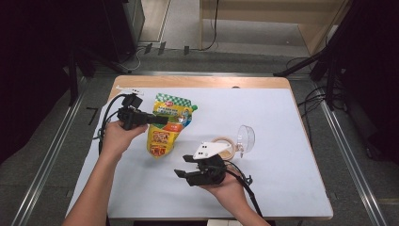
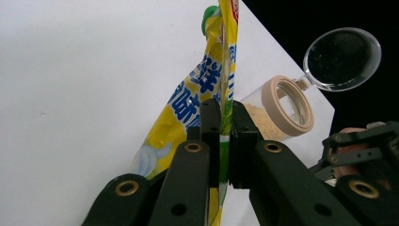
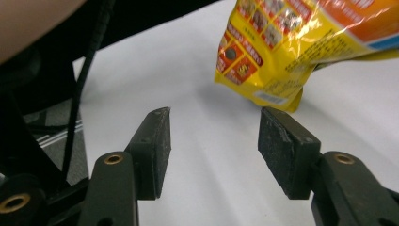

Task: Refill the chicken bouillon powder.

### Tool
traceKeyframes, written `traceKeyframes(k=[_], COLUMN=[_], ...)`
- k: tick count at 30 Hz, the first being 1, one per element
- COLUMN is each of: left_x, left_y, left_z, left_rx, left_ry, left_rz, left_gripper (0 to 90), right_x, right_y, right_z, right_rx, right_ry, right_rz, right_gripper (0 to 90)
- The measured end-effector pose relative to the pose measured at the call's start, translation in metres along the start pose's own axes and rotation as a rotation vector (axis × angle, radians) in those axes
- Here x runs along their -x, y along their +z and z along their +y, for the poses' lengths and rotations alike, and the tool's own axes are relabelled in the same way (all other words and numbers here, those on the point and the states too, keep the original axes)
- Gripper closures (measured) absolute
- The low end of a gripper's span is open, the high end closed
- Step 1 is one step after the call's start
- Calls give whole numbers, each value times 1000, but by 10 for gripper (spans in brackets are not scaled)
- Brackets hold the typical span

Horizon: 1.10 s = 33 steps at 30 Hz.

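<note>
A yellow and green food pouch [image 1: 164, 134] is lifted at its side edge over the white table cover [image 1: 263, 108], its lower end near the surface. My left gripper [image 1: 162, 119] is shut on that edge; in the left gripper view the pouch [image 2: 188, 106] is pinched between the black pads [image 2: 210, 127] of my left gripper [image 2: 225, 129]. My right gripper [image 1: 182, 165] hovers low at the front centre, pointing left, open with nothing between its pads [image 3: 287, 150]. In the right gripper view the pouch [image 3: 301, 42] hangs ahead and above my right gripper [image 3: 214, 134].
A small clear jar [image 1: 225, 147] with a beige rim holds tan powder and lies just right of the right gripper. Its hinged clear lid [image 1: 245, 136] stands open. The left gripper view has the jar [image 2: 282, 108] and lid [image 2: 341, 59] behind the pouch. Table edges run close at the front.
</note>
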State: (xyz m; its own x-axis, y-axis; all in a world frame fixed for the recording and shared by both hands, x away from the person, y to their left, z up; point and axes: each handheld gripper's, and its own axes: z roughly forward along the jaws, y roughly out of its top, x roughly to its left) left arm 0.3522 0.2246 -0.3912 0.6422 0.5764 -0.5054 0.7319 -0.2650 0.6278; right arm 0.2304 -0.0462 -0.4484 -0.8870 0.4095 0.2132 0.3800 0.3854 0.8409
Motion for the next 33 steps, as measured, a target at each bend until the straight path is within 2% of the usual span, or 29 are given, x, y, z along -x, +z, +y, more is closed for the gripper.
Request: traceKeyframes(k=[3, 5, 6, 9, 11, 15, 20, 25, 29, 33], left_x=[2, 5, 7, 9, 11, 13, 14, 14, 15, 13], left_y=[-2, -3, -4, -9, -11, -15, -19, -23, -27, -32], left_z=[-3, -6, -8, -10, -13, -21, -29, -38, -45, -50], left_rx=[5, 13, 15, 26, 21, 21, 16, 24, 23, 30], left_ry=[18, 32, 40, 42, 49, 55, 57, 65, 66, 63], left_rz=[1, 16, 27, 23, 23, 21, 15, 14, 29, 22], left_gripper=[871, 856, 853, 854, 854, 863, 879, 873, 844, 805], right_x=[-1, -1, -1, 0, 1, 5, 9, 11, 12, 13], right_y=[-7, -14, -16, -27, -33, -42, -46, -47, -47, -47], right_z=[4, 7, 7, 7, 6, 2, 0, -1, -1, 0], right_rx=[3, 3, 5, 3, -1, -4, -9, -17, -15, -21], right_ry=[-10, -20, -17, -8, -18, -10, 4, -9, -15, -16], right_rz=[1, -6, -5, 8, -6, -23, -39, -50, -62, -63], right_gripper=[458, 459, 461, 477, 485, 488, 487, 486, 482, 482])
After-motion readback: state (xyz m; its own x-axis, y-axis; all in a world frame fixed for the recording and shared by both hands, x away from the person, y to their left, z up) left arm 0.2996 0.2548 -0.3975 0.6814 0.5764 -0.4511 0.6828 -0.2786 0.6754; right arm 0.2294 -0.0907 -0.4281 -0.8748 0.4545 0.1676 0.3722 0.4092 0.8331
